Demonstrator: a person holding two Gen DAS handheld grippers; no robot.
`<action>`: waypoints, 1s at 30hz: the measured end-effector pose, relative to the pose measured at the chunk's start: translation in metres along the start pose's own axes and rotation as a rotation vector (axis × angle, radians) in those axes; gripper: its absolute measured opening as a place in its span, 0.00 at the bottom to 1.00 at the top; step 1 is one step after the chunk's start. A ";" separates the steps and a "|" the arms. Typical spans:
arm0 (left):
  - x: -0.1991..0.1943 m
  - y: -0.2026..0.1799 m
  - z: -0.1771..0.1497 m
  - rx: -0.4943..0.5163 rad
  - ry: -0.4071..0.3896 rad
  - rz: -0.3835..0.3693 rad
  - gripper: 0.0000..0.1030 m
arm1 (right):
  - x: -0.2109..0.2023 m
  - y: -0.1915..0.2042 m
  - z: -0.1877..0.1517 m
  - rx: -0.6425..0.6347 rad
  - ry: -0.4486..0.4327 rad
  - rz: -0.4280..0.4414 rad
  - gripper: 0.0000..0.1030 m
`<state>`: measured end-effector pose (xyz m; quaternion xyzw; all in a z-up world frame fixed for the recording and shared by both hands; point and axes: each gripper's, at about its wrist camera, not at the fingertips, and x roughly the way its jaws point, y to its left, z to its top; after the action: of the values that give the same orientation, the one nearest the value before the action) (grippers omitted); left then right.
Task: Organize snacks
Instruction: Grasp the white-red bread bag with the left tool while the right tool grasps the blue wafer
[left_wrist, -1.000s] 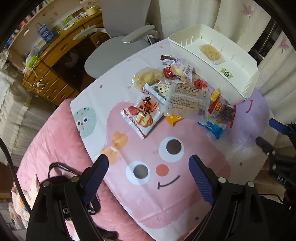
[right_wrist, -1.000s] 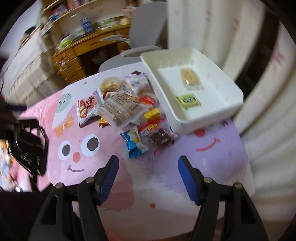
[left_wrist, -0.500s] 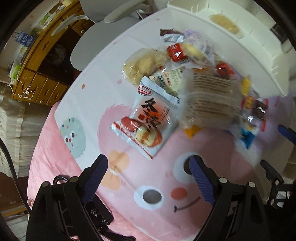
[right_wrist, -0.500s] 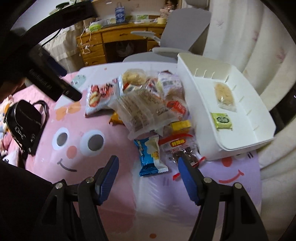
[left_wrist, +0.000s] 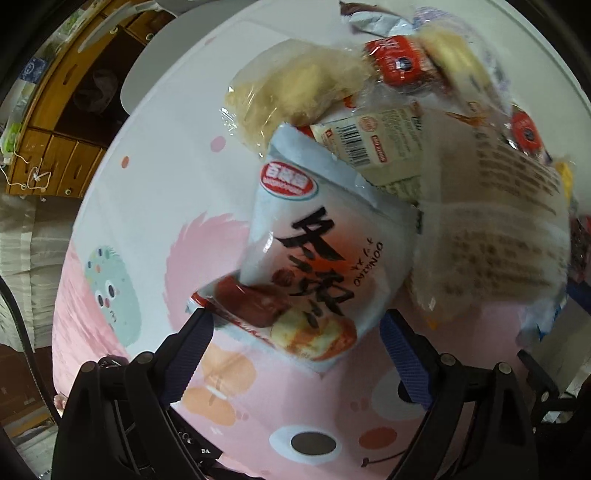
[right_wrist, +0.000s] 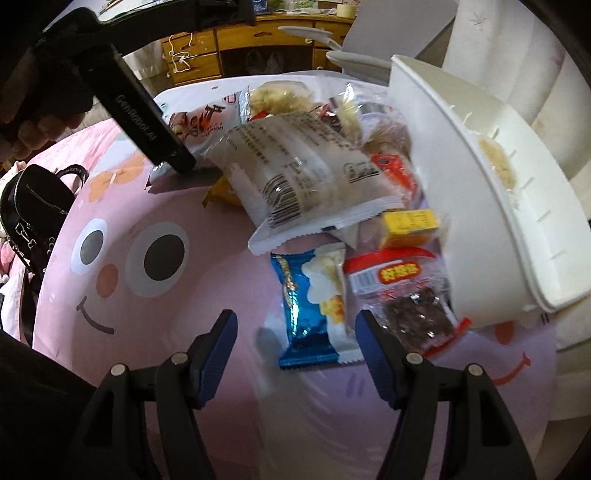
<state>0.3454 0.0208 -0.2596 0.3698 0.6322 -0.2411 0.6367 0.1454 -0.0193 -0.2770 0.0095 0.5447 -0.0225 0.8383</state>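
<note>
Bedsheet (right_wrist: 155, 325), pink cartoon face, fills more of both views than a second ago; desk and chair now pushed to top edge. White bin (right_wrist: 461, 206) at right, touching snack heap, partly cut off by frame; one pale snack inside, blurred. Snack heap (right_wrist: 314, 166) much nearer than earlier in both views. Date pack (left_wrist: 314, 266): white pouch, black brush characters, red oval logo, red dates printed at lower end; lies at heap's left edge, lower end now between left gripper (left_wrist: 295, 343) fingers, pads not touching, jaws opening. Blue packet (right_wrist: 314, 310) flat on sheet, just ahead of right gripper (right_wrist: 295, 347); fingers spread, nothing pinched. Clear wrappers at upper right of left view smeared, labels unreadable.
</note>
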 end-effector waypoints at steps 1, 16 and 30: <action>0.003 0.001 0.003 -0.002 0.004 -0.003 0.89 | 0.003 0.000 0.001 -0.001 0.007 0.006 0.64; 0.022 0.026 0.016 -0.074 -0.027 -0.084 0.78 | 0.019 0.001 0.017 -0.017 0.007 -0.001 0.45; 0.012 0.040 -0.008 -0.135 -0.062 -0.070 0.40 | 0.011 0.008 0.017 -0.031 0.022 0.013 0.30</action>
<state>0.3724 0.0538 -0.2643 0.2962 0.6393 -0.2315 0.6708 0.1653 -0.0123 -0.2800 0.0005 0.5539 -0.0085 0.8325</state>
